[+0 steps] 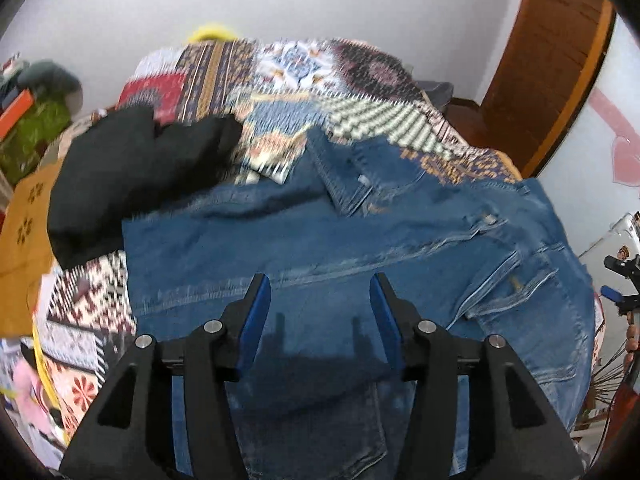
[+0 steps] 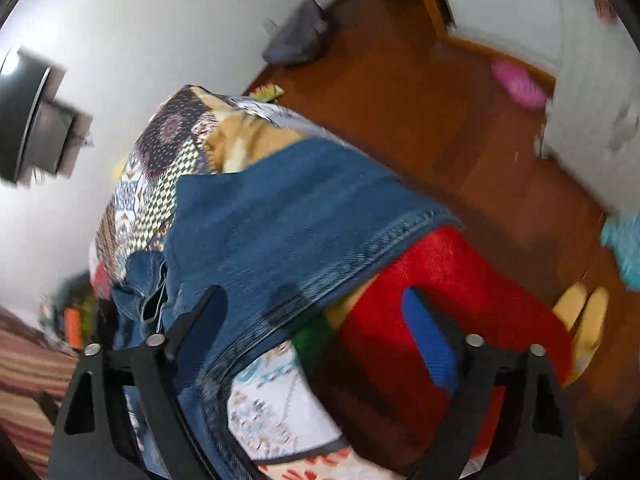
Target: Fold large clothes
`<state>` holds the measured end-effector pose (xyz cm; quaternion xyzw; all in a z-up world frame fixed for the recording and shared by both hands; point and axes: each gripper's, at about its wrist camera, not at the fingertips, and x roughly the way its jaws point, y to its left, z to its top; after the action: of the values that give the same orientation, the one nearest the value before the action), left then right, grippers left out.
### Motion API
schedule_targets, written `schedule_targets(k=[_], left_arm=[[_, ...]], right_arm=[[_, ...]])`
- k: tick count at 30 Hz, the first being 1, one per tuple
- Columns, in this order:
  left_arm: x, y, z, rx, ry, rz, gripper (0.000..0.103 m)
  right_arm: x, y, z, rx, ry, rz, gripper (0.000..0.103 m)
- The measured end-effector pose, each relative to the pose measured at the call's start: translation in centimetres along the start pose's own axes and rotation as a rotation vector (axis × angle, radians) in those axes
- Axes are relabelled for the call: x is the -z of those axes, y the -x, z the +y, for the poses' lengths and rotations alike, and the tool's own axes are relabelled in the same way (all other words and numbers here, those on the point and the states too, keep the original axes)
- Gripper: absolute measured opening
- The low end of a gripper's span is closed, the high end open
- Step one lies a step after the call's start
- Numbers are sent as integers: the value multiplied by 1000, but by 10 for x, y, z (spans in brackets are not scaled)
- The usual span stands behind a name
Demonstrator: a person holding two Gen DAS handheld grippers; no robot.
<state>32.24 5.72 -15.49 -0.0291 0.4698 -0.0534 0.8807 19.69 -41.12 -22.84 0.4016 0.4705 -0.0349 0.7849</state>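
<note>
Patchwork bedspread (image 1: pixel 288 64) under denim jacket (image 1: pixel 320 240); left gripper (image 1: pixel 320 300), right gripper (image 2: pixel 316 312) both released.

No words, labels, brands or numbers can be read on anything in either view; both views are blurred by motion.

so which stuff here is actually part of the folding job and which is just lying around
Part of the job:
- denim jacket, spread on the bed
- left hand-held gripper, open above it
- right hand-held gripper, open at the jacket's edge

Lying about:
- black garment
- patterned bedspread
- red stool
- pink item on the floor
</note>
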Motion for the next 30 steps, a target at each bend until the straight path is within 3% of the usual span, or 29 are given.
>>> schedule_targets(k=[2,6,9,11,14,18,23,27,30], left_arm=[[7,-5,7,2,25,18,51],[16,-12,18,5,61,40,51],[21,-15,23,1,91,49,51],[23,-14,25,0,103,51,51],[27,-11,26,0,110,47,51],[30,-5,26,-13,93,37,51],[32,7,25,-17,69,9,51],[32,18,23,-19,58,-17,51],[32,26,20,-10,50,-38,51]], right_arm=[[-5,-5,-8,-6,-38,-5,74],[-17,-12,-9,-9,-64,-25,66],[-29,-23,-16,36,-103,-34,47],[-36,-30,-19,73,-139,-32,29],[-42,-26,-15,94,-147,-42,19],[-43,-4,8,96,-72,-119,14],[-39,46,75,-17,97,-230,9],[-20,67,138,-87,274,-270,8],[7,68,183,-155,404,-251,8]])
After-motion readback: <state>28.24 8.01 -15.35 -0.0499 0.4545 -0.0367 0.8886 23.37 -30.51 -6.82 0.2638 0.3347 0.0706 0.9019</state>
